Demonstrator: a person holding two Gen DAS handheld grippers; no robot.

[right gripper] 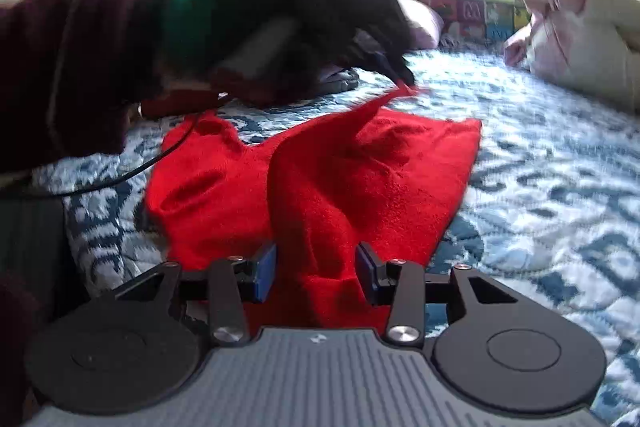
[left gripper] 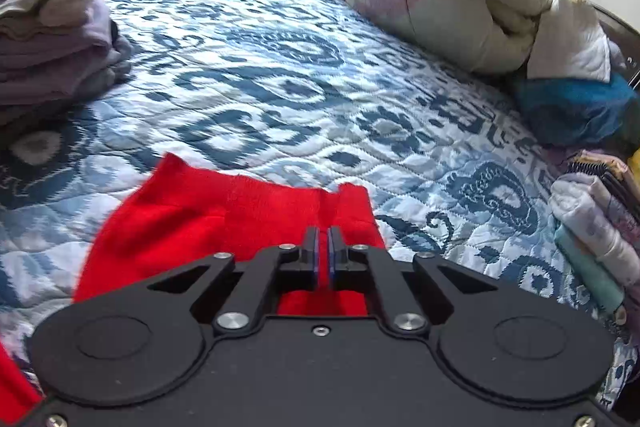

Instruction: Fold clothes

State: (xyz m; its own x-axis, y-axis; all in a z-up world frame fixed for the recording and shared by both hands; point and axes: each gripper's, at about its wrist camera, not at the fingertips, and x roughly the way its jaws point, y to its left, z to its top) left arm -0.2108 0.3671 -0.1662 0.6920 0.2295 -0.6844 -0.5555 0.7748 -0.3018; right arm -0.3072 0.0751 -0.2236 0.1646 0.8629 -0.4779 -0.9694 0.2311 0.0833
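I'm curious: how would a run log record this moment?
left gripper: shut on red garment | right gripper: open around garment fold | bed quilt

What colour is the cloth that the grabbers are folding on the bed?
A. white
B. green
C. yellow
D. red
D. The red cloth lies on the blue and white quilt; the left gripper is pinched shut on its edge, and the right gripper stands open around a fold of it.
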